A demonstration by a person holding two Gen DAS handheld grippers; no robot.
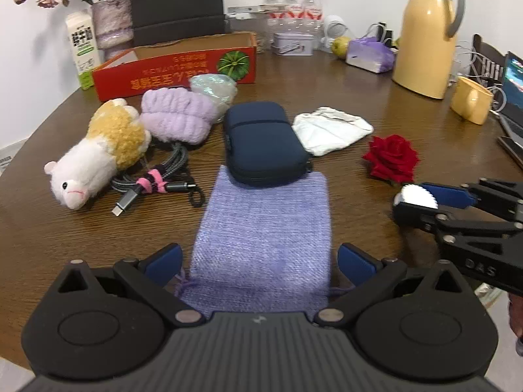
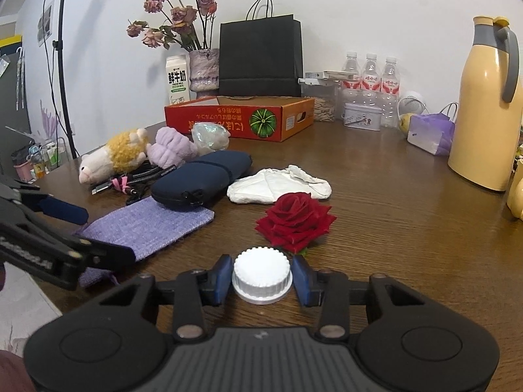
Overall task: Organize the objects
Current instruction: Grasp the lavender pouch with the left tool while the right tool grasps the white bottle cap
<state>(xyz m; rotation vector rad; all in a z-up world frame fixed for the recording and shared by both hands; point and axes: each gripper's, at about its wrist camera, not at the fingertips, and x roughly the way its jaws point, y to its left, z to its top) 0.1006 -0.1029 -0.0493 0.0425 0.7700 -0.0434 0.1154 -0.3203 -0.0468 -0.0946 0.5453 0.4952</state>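
Note:
My right gripper (image 2: 261,279) is shut on a white ridged cap (image 2: 261,276) just above the table, right in front of a red rose (image 2: 295,220). The left wrist view shows that gripper (image 1: 416,197) at the right, with the cap (image 1: 415,196) between its blue pads. My left gripper (image 1: 260,261) is open and straddles the near end of a purple knitted pouch (image 1: 261,228), its pads just clear of the pouch's edges. A navy zip case (image 1: 264,140) rests on the pouch's far end. Beyond lie a white cloth (image 1: 330,129), a plush toy (image 1: 98,150), a lilac fluffy band (image 1: 179,117) and bundled cables (image 1: 157,179).
An open red cardboard box (image 1: 173,72) stands at the back with a clear wrapped item (image 1: 214,86) before it. A yellow thermos (image 1: 425,32), a yellow mug (image 1: 470,103) and a laptop (image 1: 514,98) crowd the right. A milk carton (image 1: 81,49), a vase, a tin and water bottles line the far edge.

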